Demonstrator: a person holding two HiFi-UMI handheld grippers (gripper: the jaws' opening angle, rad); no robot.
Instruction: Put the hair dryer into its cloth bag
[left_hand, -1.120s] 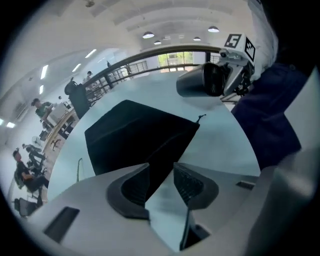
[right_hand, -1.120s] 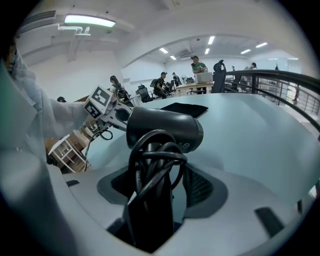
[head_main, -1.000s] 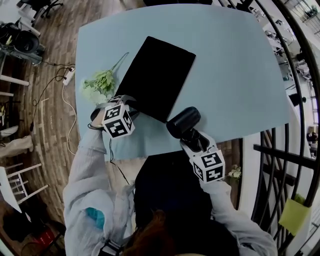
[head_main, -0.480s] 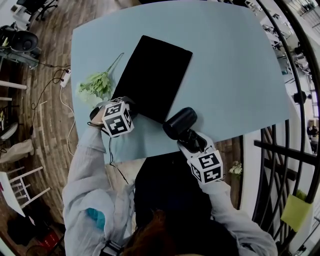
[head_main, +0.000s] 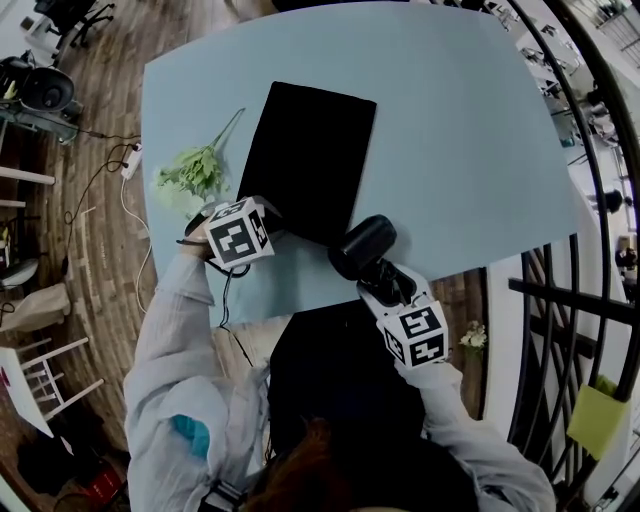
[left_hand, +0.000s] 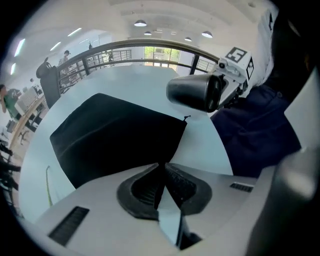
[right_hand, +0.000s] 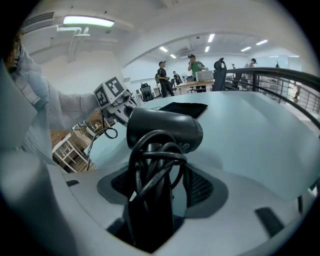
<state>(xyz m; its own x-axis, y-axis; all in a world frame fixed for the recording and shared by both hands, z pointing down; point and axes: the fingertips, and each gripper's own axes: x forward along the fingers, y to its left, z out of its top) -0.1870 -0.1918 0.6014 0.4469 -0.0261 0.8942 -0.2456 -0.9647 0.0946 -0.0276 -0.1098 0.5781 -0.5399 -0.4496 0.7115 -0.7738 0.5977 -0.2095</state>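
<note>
Handling estimate: the hair dryer (head_main: 362, 245) is a rigid, smooth plastic shell, probably top-heavy at the barrel, so the handle is the sensible hold. The right gripper (right_hand: 161, 182) has it there already, jaws clamped part-way open on the handle and on the power cord (right_hand: 155, 160) wound around it. The dryer hangs clear of the light-blue table (head_main: 460, 150), barrel just beside the near right corner of the black cloth bag (head_main: 305, 150). The bag is soft and thin and will likely slide or bunch if pushed, so it needs pinching at the hem. The left gripper (left_hand: 161, 167) sits at the near edge; its jaws have just been closing and stand almost together, seemingly nipping the fabric. The bag lies flat and looks empty, mouth not yet spread. A drawstring end (left_hand: 187, 118) at the near corner suggests the opening is on this side, though that is not certain. A green sprig (head_main: 195, 170) lies left of the bag, apart from it.
</note>
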